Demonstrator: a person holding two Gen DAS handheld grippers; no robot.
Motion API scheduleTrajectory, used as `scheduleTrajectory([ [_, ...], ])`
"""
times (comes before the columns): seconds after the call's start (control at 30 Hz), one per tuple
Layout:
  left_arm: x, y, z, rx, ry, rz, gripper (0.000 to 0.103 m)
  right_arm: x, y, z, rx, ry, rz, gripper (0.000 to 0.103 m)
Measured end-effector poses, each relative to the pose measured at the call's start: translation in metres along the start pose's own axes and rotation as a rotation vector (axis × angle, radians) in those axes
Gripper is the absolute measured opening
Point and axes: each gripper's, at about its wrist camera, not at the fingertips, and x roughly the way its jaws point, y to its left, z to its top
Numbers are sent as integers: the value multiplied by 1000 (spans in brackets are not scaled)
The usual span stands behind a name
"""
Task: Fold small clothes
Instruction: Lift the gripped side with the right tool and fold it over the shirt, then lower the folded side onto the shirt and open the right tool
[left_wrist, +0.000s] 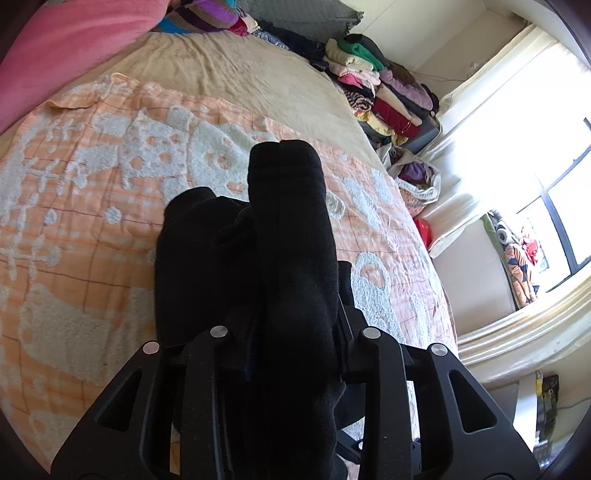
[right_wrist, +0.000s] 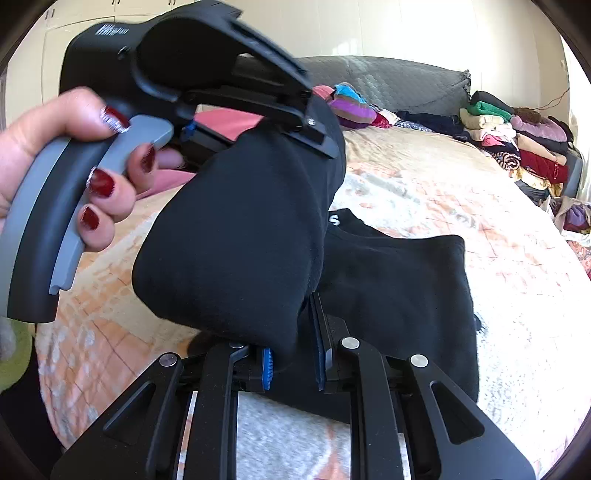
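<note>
A black garment (left_wrist: 291, 221) is draped over my left gripper and hides its fingers in the left wrist view. In the right wrist view a person's hand (right_wrist: 55, 147) with red nails holds the left gripper (right_wrist: 321, 129), which is shut on a raised fold of the black garment (right_wrist: 236, 240). The lower end of that fold sits between the blue pads (right_wrist: 266, 369) of my right gripper (right_wrist: 293, 360), which is shut on it. The rest of the garment (right_wrist: 399, 280) lies on the orange and white blanket (right_wrist: 517, 295), with a white letter showing near its top edge.
Stacks of folded clothes (left_wrist: 369, 85) line the far side of the bed (left_wrist: 240, 74). A pink pillow (left_wrist: 55, 55) and a grey pillow (right_wrist: 399, 85) lie at its head. A bag of clothes (left_wrist: 417, 177) and a bright window (left_wrist: 535, 147) are beyond the bed's edge.
</note>
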Motion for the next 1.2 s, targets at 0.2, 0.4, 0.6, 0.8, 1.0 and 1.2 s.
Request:
scheduleTrajectory([
  [0.2,29,-21,-9,23,50,15,30,2,-12,-6,5,28,-14,16],
  [0.4,53,-36,-19,75,116,21,48,1,-26,-18,25,65,-36,16],
  [0.6,32,-38,-23,115,49,20,56,5,-44,-27,87,111,-29,16],
  [0.8,0,-27,-27,175,-19,121,61,-1,-50,-31,126,122,-7,16],
  [1.0,-17,-19,-36,199,-55,188,66,-14,-58,-29,171,129,9,21],
  [1.2,-22,-25,-40,225,-72,219,71,-34,-68,-28,184,101,-20,41],
])
